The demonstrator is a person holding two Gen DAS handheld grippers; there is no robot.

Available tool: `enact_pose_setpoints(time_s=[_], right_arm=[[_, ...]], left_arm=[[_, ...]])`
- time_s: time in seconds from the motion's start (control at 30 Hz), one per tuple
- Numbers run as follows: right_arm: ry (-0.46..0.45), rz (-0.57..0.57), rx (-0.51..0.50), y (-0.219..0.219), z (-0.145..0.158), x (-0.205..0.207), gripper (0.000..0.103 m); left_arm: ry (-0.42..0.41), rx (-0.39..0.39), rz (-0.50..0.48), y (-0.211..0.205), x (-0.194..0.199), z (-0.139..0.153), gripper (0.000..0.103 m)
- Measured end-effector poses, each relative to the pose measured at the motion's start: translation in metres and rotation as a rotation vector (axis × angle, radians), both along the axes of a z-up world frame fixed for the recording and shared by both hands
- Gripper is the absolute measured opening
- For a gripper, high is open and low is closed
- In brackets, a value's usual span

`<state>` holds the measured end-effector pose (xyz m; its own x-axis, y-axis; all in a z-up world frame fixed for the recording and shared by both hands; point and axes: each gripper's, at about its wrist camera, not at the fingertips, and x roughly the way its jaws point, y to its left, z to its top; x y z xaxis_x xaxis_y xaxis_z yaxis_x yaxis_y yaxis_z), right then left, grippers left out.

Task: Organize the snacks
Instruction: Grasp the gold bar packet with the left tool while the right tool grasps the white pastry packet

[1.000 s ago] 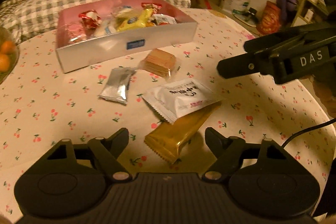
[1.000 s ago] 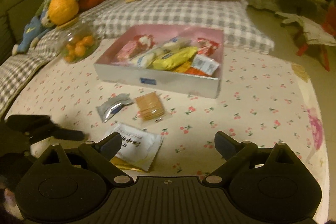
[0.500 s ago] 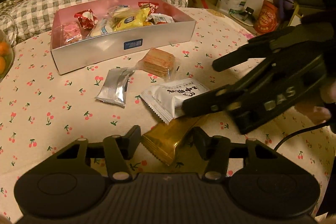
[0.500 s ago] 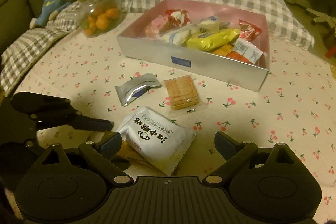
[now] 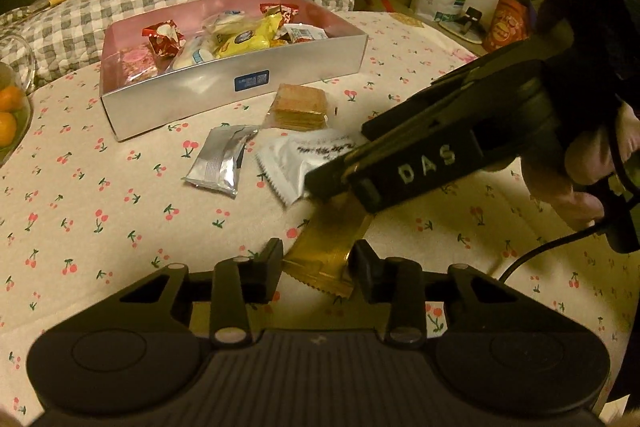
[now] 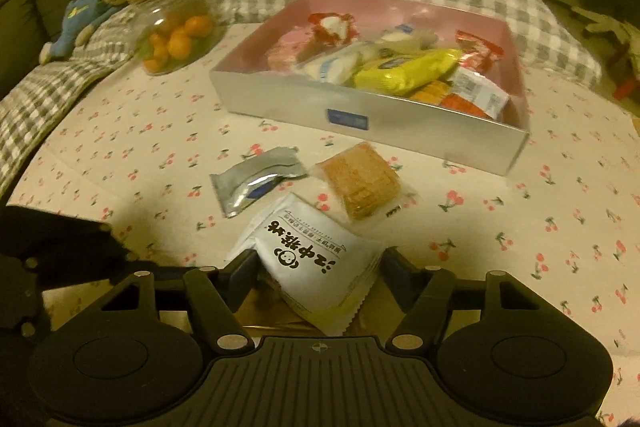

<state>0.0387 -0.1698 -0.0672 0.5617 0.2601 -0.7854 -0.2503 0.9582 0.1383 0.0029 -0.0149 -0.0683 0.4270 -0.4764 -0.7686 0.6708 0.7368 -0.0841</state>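
We're mid-job here. The silver cardboard box w/ pink inside point(image 6: 372, 115) already holds a pile of wrapped snacks, yellow, red and white packs among them, so a good part looks sorted. Four packs are left on the cherry-print tabletop point(image 5: 100, 227), all just in front of the box: a flat gold foil bar point(image 5: 326, 251), a white sachet w/ black lettering point(image 6: 316, 259), a crumpled silver foil pouch point(image 6: 256, 183) and a clear-wrapped stack of tan crackers point(image 6: 360, 183).

We're going for two at once. The left gripper point(image 5: 318, 265) has its jaws closing around the near end of the gold bar; the tips look right at its edges, though we can't tell if they press yet. The right gripper point(image 6: 316, 273) has its jaws closing too, roughly halfway in, w/ the white sachet between them, its corners near both tips but no firm pinch visible. So by our read two packs are about to be lifted, and the pouch and crackers wait untouched.

Views differ. The left wrist cam shows the right gripper from outside, a hand point(image 5: 580, 171) on its handle, and how the white sachet lies over the far end of the gold bar. The right wrist cam barely shows the gold bar but gives us the sachet's print, the box contents from above, and a clear jar of small oranges point(image 6: 176, 35) off to the left, well apart from the snacks.
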Motion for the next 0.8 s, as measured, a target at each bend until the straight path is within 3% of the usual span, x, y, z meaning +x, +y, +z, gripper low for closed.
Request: enact_pose_setpoints(time_s=[0.3, 0.4, 0.5, 0.6, 0.7, 0.8], right_arm=[[0.049, -0.147, -0.027, -0.031, -0.001, 0.002, 0.066], [0.045, -0.169, -0.048, -0.039, -0.001, -0.001, 0.066], [0.046, -0.174, -0.055, -0.045, -0.002, -0.005, 0.064], [0.036, -0.107, -0.072, -0.042, 0.000, -0.009, 0.070], [-0.005, 0.038, -0.128, -0.033, 0.002, -0.013, 0.076], [-0.046, 0.111, -0.188, -0.025, 0.003, -0.013, 0.079]], left_arm=[[0.019, 0.036, 0.060, 0.012, 0.000, 0.002, 0.034], [0.009, 0.083, 0.085, 0.019, 0.001, 0.003, 0.034], [0.030, 0.079, 0.082, 0.026, 0.004, 0.004, 0.035], [0.045, 0.068, 0.056, 0.028, 0.006, 0.005, 0.038], [0.046, 0.060, 0.021, 0.024, 0.007, 0.005, 0.052], [0.041, 0.067, 0.008, 0.017, 0.007, 0.004, 0.056]])
